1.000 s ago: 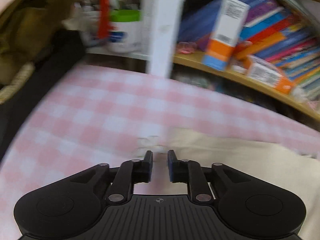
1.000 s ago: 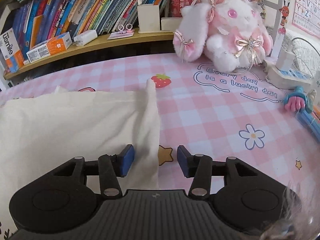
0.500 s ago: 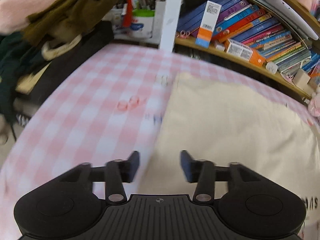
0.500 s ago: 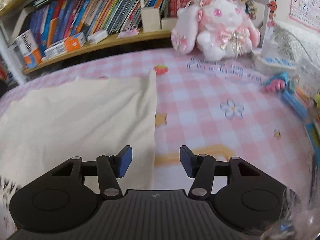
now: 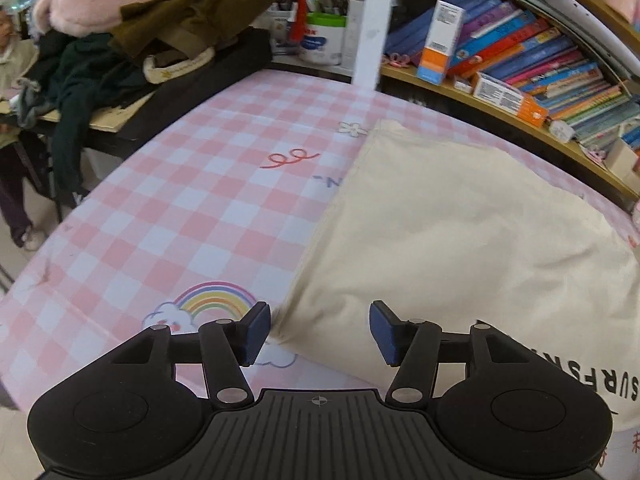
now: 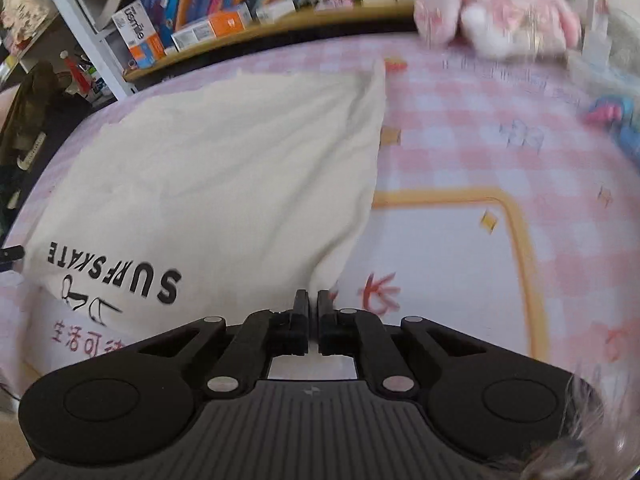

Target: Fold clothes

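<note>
A cream garment point(image 5: 460, 240) printed "SURFSKATE" lies flat on the pink checked tablecloth point(image 5: 180, 220). My left gripper point(image 5: 316, 332) hangs over its near left corner with the jaws opening. The corner lies below the gap and the pads do not press on it. In the right wrist view the same garment point(image 6: 224, 168) fills the left half. Its near right corner runs to a point at my right gripper point(image 6: 313, 300), which is shut on that corner. The print lies by the near edge.
A curved shelf of books point(image 5: 520, 60) runs along the table's far side behind a white post point(image 5: 372, 20). Piled clothes point(image 5: 120, 40) sit off the left edge, beside a person point(image 5: 12, 184). A pink plush rabbit point(image 6: 500, 4) and a blue toy point(image 6: 616, 120) sit far right.
Both grippers drew back along the garment's sides to its near corners. The left jaws widened. The right jaws went from open to shut at the right corner.
</note>
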The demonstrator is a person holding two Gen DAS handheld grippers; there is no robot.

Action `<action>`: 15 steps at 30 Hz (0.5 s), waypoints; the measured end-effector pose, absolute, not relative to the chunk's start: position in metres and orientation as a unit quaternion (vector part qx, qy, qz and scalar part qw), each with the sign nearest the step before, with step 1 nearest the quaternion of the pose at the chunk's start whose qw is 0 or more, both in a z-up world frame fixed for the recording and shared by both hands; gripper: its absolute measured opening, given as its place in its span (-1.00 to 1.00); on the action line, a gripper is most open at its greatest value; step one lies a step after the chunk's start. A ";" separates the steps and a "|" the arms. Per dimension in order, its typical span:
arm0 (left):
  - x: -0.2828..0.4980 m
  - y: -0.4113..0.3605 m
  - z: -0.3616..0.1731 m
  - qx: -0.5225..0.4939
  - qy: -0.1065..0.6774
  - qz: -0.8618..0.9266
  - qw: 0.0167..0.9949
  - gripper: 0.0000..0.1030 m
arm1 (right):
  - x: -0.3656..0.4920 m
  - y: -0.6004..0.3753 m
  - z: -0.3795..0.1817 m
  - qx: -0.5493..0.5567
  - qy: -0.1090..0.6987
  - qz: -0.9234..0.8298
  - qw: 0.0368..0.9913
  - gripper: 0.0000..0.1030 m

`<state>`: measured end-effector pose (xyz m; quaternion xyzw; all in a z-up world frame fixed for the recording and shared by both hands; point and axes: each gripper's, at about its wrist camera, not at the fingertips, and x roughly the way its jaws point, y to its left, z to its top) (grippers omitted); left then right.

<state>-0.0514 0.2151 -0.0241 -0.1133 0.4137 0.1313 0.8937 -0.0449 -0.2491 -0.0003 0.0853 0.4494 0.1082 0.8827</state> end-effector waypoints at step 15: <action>-0.086 0.252 -0.027 -0.321 0.393 0.172 0.845 0.20 | -0.057 -0.296 -0.016 0.209 0.488 0.099 0.842 -0.38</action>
